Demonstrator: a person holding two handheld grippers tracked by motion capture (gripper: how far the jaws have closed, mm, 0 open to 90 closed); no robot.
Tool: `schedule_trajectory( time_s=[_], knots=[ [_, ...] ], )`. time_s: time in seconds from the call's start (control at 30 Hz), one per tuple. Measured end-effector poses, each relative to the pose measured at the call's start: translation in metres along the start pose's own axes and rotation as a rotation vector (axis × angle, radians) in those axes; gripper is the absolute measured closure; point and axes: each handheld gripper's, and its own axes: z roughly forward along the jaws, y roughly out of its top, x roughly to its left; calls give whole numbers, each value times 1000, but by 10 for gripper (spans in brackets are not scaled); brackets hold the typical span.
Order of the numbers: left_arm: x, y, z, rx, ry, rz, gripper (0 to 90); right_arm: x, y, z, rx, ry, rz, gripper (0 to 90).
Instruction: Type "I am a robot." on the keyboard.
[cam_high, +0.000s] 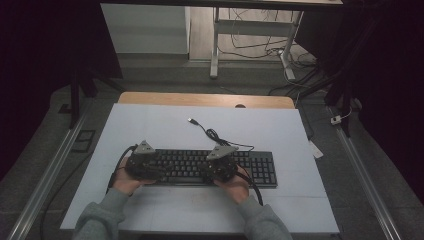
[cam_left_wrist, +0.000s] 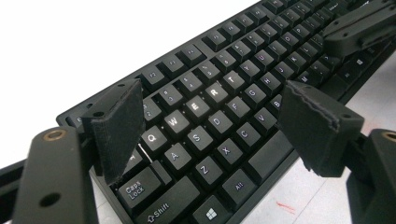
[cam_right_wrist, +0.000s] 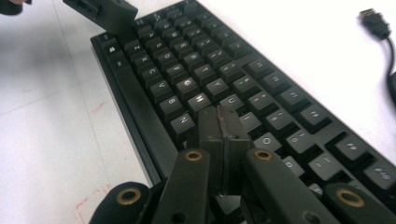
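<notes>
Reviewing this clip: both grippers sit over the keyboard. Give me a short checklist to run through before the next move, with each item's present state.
1. Right gripper shut, fingers pressed together, nothing between them: ok.
2. Right gripper's tip over the keyboard, near the M key: ok; whether it touches a key: cannot tell.
3. Left gripper open, fingers spread above the letter keys: ok.
4. Left gripper apart from the keys: cannot tell from the left gripper view.
5. Keyboard flat on the white table, roughly square to its near edge: ok.
6. Keyboard cable with its USB plug lying loose behind the keyboard, not under either gripper: ok.
</notes>
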Motion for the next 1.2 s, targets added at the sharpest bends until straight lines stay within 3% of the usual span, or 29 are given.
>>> schedule_trajectory(
  time_s=[0.4, 0.87, 1.03, 1.2],
  knots=[
    [0, 0, 0, -1, 1, 4, 229, 6, 2, 14, 23, -9, -11, 896],
    [0, 0, 1, 3, 0, 9, 228, 8, 1, 19, 57, -19, -31, 896],
    [0, -1, 1, 5, 0, 8, 225, 11, 1, 22, 85, -47, -80, 896],
    [0, -1, 0, 0, 0, 6, 223, 10, 2, 18, 56, -31, -54, 896]
  ],
)
